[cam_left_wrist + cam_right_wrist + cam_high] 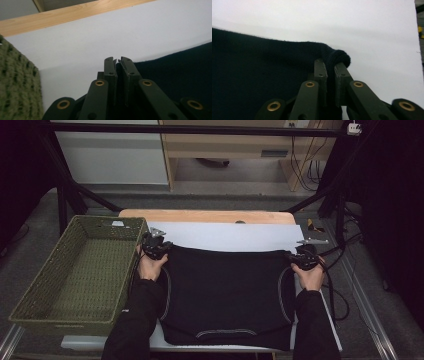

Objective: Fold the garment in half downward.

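white sheeting (225, 236) covers the wooden table (205, 216), and a black garment (227, 295) lies spread flat on it, with a green woven basket (75, 270) off to the left. the left gripper (156, 246) is closed on the garment's far left corner, dark cloth pinched between its nearly touching jaws in the left gripper view (117, 62). the right gripper (304, 257) is clamped on the far right corner, where a bunched roll of fabric (337, 58) pokes out just past its jaw tips. the garment's neckline faces the person, its hem edge stretching between the two grippers, so its long axis seems to run roughly from the grippers back toward the person. the risk, judging from here: the right hold sits on a thick fold near the tips, so uneven pulling could let it slip and skew the fold
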### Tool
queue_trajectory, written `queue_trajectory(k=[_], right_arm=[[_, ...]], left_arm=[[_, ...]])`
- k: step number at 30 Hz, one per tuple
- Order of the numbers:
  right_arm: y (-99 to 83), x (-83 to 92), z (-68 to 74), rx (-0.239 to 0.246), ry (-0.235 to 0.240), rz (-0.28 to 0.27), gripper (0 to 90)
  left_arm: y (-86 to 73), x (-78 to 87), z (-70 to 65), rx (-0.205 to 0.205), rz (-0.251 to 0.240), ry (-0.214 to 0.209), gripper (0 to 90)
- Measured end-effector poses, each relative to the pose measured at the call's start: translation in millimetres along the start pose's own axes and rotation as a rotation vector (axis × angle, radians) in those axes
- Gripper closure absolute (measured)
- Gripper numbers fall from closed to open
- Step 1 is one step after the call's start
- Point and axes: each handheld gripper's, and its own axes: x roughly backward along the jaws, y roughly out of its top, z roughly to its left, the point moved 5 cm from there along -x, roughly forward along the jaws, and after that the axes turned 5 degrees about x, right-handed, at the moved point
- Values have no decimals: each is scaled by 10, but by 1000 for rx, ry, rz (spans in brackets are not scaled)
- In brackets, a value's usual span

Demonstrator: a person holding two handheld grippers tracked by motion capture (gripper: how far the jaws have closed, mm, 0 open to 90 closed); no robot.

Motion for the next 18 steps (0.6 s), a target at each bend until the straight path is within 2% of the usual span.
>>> queue_trajectory(k=[2,3,4,6,7,10,12,13,16,18], right_arm=[[-24,-21,-6,-10,1,-1,787],[-34,-17,-9,-16,0,-4,738],[-34,0,-9,-6,-16,-16,695],[-23,56,6,-7,-15,-44,592],[-14,99,19,0,-13,-63,518],[19,269,110,16,19,-138,414],[8,376,204,28,47,-165,287],[-11,428,258,35,61,-175,251],[-92,576,421,65,92,-188,179],[-145,678,498,77,105,-202,157]], left_arm=[[-32,8,-4,15,14,10,732],[-40,29,-10,20,11,14,626],[-42,56,-19,33,6,6,561],[-20,161,-57,70,-22,-15,492],[-7,242,-94,71,-46,-15,450],[2,426,-228,60,-62,-42,299],[-18,567,-342,36,-73,-59,208],[-40,633,-398,20,-78,-66,175],[-147,819,-537,-10,-70,-95,94],[-224,923,-599,-23,-75,-124,86]])
